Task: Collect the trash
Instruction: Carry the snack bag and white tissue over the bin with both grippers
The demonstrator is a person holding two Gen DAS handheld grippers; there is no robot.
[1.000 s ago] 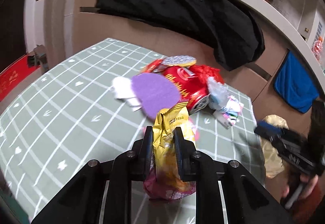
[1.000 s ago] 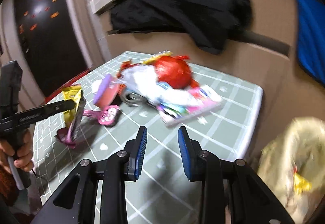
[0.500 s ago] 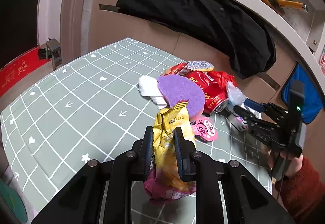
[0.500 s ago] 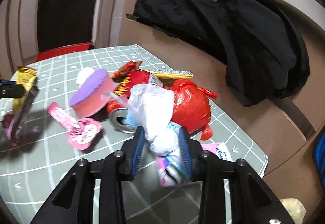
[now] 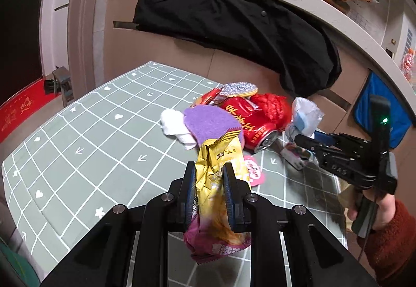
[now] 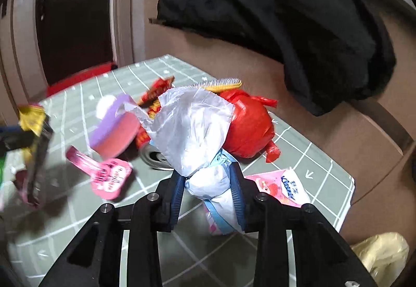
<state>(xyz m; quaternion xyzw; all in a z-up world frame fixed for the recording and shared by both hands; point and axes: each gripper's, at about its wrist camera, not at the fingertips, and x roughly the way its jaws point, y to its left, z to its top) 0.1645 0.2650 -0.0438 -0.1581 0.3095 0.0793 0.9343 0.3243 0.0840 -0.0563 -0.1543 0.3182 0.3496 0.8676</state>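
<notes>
Left tool (image 5: 208, 184) clamped, right tool (image 6: 208, 180) closing.

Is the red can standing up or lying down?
Lying down. The red can rests on its side on the table, its round silver end facing sideways toward the camera.

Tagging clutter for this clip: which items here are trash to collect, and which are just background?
Trash:
yellow snack bag in left gripper
white plastic bundle, right gripper closing on it
red can
red bag
pink sachet

Background:
black coat
blue cloth
</notes>
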